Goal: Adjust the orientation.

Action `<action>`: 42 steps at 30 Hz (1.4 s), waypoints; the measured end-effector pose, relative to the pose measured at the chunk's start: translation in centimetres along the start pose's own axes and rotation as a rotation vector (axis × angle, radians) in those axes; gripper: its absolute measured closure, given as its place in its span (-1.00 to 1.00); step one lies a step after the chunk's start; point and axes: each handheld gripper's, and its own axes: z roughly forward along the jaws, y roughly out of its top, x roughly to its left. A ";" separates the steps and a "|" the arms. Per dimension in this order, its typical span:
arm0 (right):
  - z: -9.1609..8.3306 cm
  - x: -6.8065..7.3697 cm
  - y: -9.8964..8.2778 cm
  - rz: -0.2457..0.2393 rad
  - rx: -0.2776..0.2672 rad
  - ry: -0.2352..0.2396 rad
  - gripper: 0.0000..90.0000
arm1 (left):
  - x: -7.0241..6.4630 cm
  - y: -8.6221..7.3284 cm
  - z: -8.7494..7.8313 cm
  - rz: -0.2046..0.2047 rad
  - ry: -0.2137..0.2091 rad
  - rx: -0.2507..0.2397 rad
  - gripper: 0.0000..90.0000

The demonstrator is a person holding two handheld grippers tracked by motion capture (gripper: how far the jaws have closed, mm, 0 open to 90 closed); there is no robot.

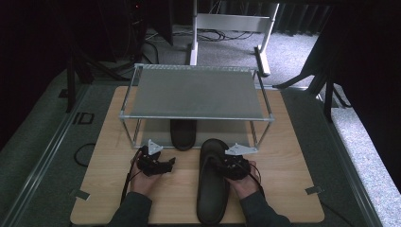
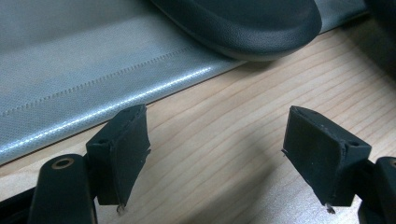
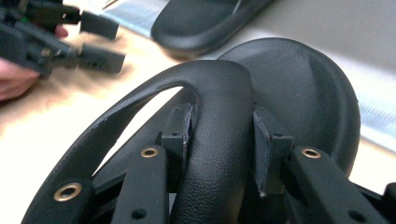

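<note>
A black slide sandal (image 1: 212,182) lies lengthwise on the wooden table (image 1: 293,156), toe toward a two-tier shoe rack (image 1: 196,92). My right gripper (image 1: 226,164) is shut on the sandal's strap (image 3: 219,121), one pad on each side of the band. A second black sandal (image 1: 183,132) rests on the rack's lower grey shelf (image 2: 70,60), its heel end (image 2: 247,23) at the shelf's front edge. My left gripper (image 1: 166,163) hovers low over bare wood just left of the held sandal, open, nothing between its pads (image 2: 123,149). The left gripper (image 3: 93,42) also appears in the right gripper view, upper left.
The rack's metal posts (image 1: 126,127) stand on the table's far half. Grey carpet (image 1: 369,142) surrounds the table. A white desk frame (image 1: 231,23) and cables sit beyond the rack. Tape marks (image 1: 313,190) lie near the front corners.
</note>
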 end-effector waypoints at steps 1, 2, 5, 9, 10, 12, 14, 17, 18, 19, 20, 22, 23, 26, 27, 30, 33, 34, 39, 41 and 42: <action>0.1 -0.2 0.3 -0.006 -0.007 -0.001 0.40 | 0.0 0.0 0.0 0.000 0.000 0.000 -0.49; 0.1 -0.2 0.3 -0.006 -0.007 -0.001 0.40 | 0.0 0.0 0.0 0.000 0.000 0.000 -0.49; 0.9 -0.9 1.4 -0.030 -0.026 -0.007 0.41 | 0.0 0.0 0.0 0.001 0.000 0.000 -0.49; 2.0 -1.9 2.0 -0.023 -0.034 -0.013 0.42 | -0.1 0.0 -0.1 0.001 -0.003 -0.001 -0.49; 2.6 -2.5 2.3 -0.016 -0.045 -0.010 0.42 | 0.0 0.0 -0.1 0.001 -0.003 -0.002 -0.49; 3.0 -3.0 2.7 -0.009 -0.050 -0.012 0.42 | 0.0 0.0 0.0 0.001 -0.003 -0.001 -0.49; 3.5 -3.3 3.1 -0.023 -0.055 -0.020 0.42 | -0.1 0.0 0.0 0.003 -0.003 0.000 -0.49; 4.1 -3.8 3.4 -0.037 -0.059 -0.030 0.42 | -0.1 0.0 0.0 0.004 -0.004 0.000 -0.49; 4.2 -4.0 3.4 -0.036 -0.060 -0.034 0.42 | -0.1 0.0 0.0 0.004 -0.004 0.000 -0.49; 4.4 -4.1 3.4 -0.037 -0.061 -0.033 0.43 | -0.1 0.0 -0.1 0.004 -0.004 -0.001 -0.49; 4.5 -4.1 3.3 -0.036 -0.056 -0.035 0.43 | -0.1 0.0 -0.1 0.003 -0.005 0.000 -0.49; 4.9 -4.3 3.1 -0.039 -0.045 -0.047 0.44 | -0.1 0.0 0.0 0.005 -0.005 -0.001 -0.49; 5.1 -4.4 3.0 -0.036 -0.039 -0.047 0.44 | -0.1 0.0 0.0 0.007 -0.006 -0.001 -0.49; 5.5 -4.7 2.7 -0.031 -0.026 -0.050 0.44 | -0.2 0.0 0.0 0.006 -0.006 -0.001 -0.49; 5.5 -4.7 2.7 -0.025 -0.030 -0.042 0.44 | -0.2 0.0 0.0 0.006 -0.007 -0.001 -0.49; 5.4 -4.7 2.7 -0.039 -0.031 -0.057 0.31 | -0.2 0.0 0.0 0.007 -0.008 -0.001 -0.49; 5.1 -4.7 2.5 -0.031 -0.026 -0.064 0.04 | -0.2 0.0 -0.1 0.008 -0.007 -0.002 -0.48; 4.9 -4.5 2.4 -0.038 -0.025 -0.070 -0.03 | -0.2 0.0 -0.1 0.008 -0.006 -0.002 -0.49; 3.3 -3.5 1.3 -0.042 -0.028 -0.073 -0.30 | -0.3 0.0 0.0 0.008 -0.008 -0.001 -0.49; 2.5 -2.8 0.8 -0.052 -0.029 -0.067 -0.36 | -0.3 0.0 0.0 0.008 -0.007 0.000 -0.49; 2.1 -2.4 0.5 -0.064 -0.031 -0.065 -0.37 | -0.3 0.0 0.1 0.010 -0.006 0.000 -0.49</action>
